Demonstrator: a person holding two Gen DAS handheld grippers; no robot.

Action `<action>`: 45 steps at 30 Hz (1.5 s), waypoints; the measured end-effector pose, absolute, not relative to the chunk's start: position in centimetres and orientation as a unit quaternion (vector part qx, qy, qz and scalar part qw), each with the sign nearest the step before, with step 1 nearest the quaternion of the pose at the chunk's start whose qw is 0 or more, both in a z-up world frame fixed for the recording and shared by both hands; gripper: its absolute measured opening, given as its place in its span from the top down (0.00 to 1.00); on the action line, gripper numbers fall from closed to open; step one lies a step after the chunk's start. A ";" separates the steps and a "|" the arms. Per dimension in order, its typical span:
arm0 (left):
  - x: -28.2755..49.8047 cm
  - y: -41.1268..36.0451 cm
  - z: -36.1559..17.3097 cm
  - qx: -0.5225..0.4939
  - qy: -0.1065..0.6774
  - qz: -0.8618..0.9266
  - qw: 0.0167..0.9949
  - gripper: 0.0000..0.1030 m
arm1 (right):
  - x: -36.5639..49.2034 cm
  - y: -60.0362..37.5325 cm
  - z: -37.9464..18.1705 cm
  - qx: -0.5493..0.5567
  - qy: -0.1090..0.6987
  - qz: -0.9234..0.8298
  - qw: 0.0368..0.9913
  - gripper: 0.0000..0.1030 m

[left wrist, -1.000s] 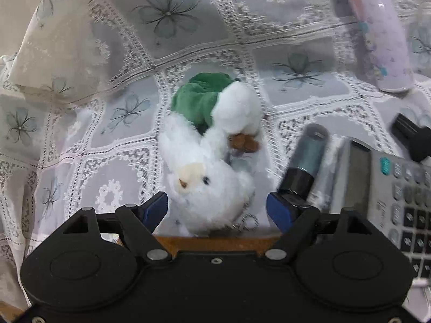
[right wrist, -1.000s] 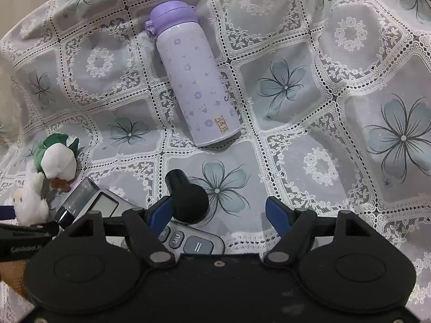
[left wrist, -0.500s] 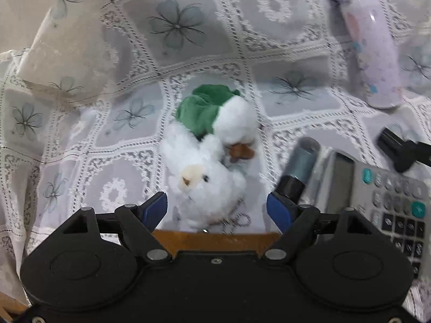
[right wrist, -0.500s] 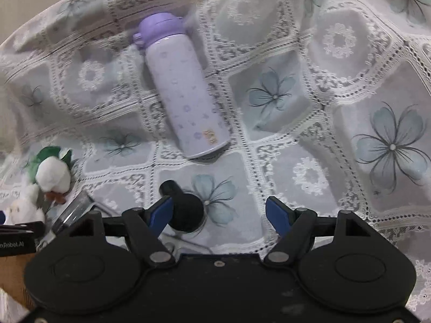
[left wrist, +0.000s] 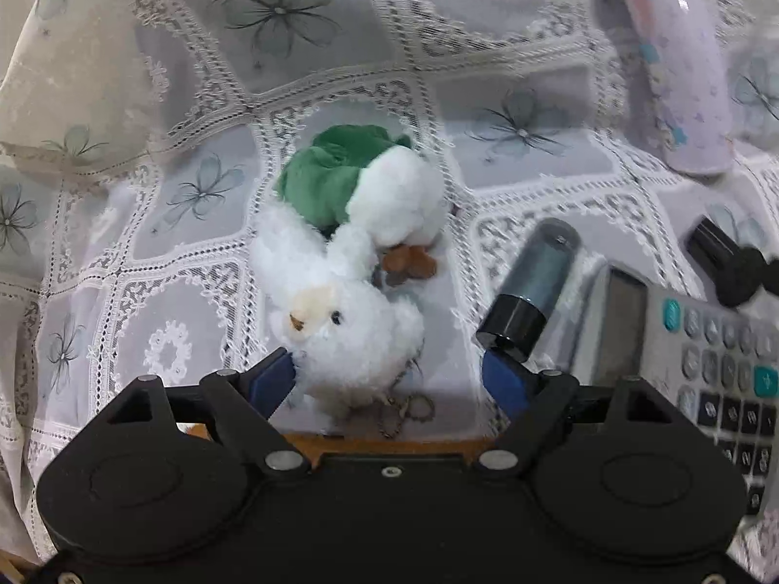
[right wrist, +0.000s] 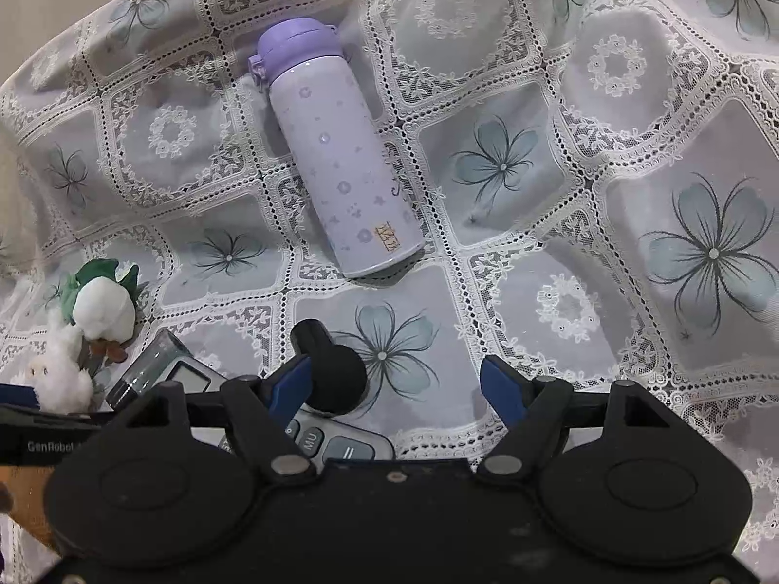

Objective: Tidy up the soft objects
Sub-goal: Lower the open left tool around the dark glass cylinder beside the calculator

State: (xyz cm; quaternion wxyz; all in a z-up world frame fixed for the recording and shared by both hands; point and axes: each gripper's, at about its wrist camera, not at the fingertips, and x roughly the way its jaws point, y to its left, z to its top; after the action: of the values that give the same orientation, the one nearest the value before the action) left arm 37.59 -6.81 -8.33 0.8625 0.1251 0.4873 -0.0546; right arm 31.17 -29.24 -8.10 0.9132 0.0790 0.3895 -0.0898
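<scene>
Lace tablecloth [left wrist: 341,48] with grey-blue flower squares fills my left wrist view. My left gripper [left wrist: 389,379] has its blue fingers [left wrist: 272,382] spread apart, nothing clamped; the white fluffy chick toy [left wrist: 345,336] sits between them, nearer the left finger and perhaps brushing it. Just behind, touching it, lies the white duck toy with the green cap [left wrist: 384,194]. To the right I see a dark tube [left wrist: 535,287] beside a calculator [left wrist: 706,355], and a lilac bottle [left wrist: 676,63] lying farther back.

From my right wrist view, the same cloth [right wrist: 633,194] spreads under the right gripper [right wrist: 394,379], fingers apart and holding nothing. A black knobbed object [right wrist: 336,370] lies by its left finger. Both toys, chick [right wrist: 61,374] and duck [right wrist: 104,306], sit at far left.
</scene>
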 end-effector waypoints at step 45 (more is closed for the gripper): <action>42.8 -10.5 -8.2 -0.050 0.556 -0.057 0.828 0.64 | 29.7 -29.4 -7.6 0.078 0.380 -0.080 0.918 0.26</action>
State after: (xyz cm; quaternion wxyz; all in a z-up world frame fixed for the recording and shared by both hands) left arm 42.76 -10.50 -8.16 0.8275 -0.0496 0.5564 -0.0570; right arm 29.72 -29.37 -7.63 0.9180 0.0785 0.3804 -0.0805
